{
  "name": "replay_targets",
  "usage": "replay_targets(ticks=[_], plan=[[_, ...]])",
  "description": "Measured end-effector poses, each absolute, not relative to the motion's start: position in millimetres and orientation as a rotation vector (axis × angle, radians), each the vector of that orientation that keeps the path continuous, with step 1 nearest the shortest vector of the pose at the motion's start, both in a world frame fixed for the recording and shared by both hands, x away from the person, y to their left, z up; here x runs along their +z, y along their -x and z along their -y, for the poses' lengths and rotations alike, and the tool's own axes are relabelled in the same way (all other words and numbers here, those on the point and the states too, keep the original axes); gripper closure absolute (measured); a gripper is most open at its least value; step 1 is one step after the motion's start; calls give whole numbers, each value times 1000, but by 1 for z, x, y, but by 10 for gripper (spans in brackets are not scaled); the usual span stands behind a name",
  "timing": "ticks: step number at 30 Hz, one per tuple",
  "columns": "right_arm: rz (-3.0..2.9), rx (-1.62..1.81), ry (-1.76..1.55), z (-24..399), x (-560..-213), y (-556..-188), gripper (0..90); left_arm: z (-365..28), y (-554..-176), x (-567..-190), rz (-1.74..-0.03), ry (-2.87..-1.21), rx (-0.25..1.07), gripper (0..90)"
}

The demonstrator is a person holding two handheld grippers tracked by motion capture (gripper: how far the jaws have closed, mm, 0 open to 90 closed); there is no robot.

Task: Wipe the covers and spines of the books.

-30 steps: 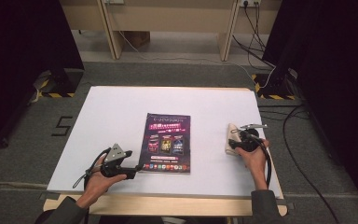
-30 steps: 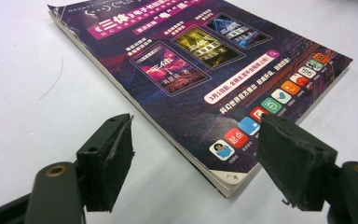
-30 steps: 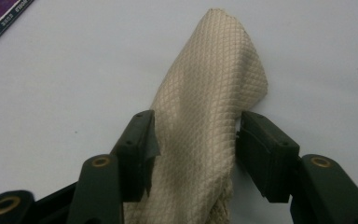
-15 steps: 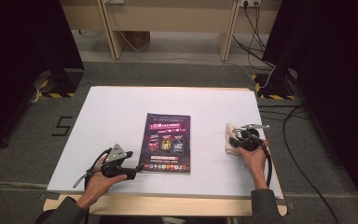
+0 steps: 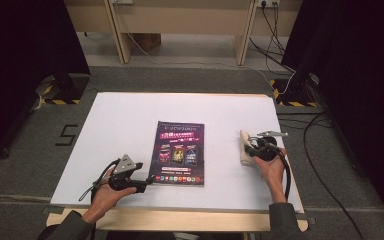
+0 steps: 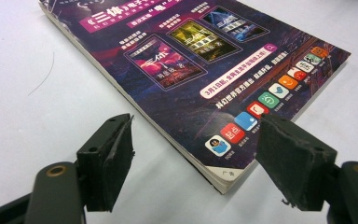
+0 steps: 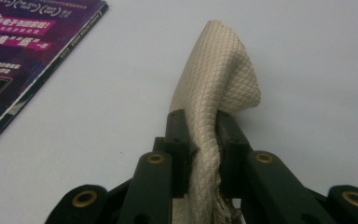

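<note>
Cloth pinched in right hand-held gripper, jaws just closed on it: grasp step. Left hand-held gripper spread at magazine corner. Next: lift cloth off counter, likely toward magazine.

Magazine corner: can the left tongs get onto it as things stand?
Probably yes. The left tongs stand open with the magazine corner right between the jaws, nothing in the way.

bare tabletop all round, magazine flat between the two hands

Overhead plus two close gripper-mounted views
</note>
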State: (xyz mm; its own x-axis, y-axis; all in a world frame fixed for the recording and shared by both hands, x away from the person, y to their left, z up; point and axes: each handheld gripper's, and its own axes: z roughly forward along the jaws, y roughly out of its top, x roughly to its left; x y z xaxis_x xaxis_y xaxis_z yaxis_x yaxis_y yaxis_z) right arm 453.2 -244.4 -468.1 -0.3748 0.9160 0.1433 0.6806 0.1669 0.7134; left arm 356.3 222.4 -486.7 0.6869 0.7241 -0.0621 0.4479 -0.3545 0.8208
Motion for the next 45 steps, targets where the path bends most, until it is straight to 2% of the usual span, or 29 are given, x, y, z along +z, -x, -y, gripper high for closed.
replay_targets(ticks=[8,17,22,32,38,45], plan=[[-2130,1104,-1437,228,-448,-450,778,-220,-357,-488,-906,-2006,385,268],[-2226,1148,-1308,173,-436,-462,778,-218,-356,-489,-888,-2006,373,278],[-2297,1146,-1258,139,-444,-473,776,-218,-358,-491,-904,-2001,343,280],[-2350,1071,-1260,89,-461,-511,762,-215,-358,-493,-886,-2037,375,312],[-2367,965,-1270,73,-473,-526,742,-212,-356,-494,-861,-2070,394,359],[-2349,935,-1291,75,-473,-537,778,-210,-353,-492,-818,-2054,388,381]])
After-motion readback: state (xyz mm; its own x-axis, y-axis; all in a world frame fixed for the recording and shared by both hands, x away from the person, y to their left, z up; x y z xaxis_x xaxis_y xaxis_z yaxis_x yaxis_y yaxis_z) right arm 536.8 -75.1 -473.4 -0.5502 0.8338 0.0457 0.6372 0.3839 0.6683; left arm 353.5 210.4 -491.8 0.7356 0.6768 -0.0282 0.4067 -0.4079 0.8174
